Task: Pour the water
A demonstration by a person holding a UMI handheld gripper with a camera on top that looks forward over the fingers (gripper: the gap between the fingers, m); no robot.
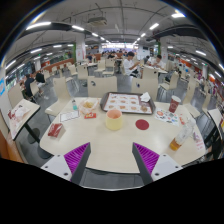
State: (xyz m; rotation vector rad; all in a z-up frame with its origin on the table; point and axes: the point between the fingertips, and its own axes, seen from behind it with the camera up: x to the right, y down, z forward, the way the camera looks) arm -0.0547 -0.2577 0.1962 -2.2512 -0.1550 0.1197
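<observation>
My gripper [111,162] is open and empty, held above the near part of a pale table [110,145]. Its purple pads [75,156] stand wide apart with bare tabletop between them. Beyond the fingers, near the table's middle, stands a pale orange cup [114,119]. A small clear bottle [73,106] stands farther back to the left. A glass with amber liquid [176,143] stands at the right, level with the right finger's tip.
A patterned tray [127,102] lies at the far side of the table, a round red coaster [142,125] right of the cup, a red box [56,129] at the left, a red cup [173,104] far right. Chairs, other tables and people fill the hall behind.
</observation>
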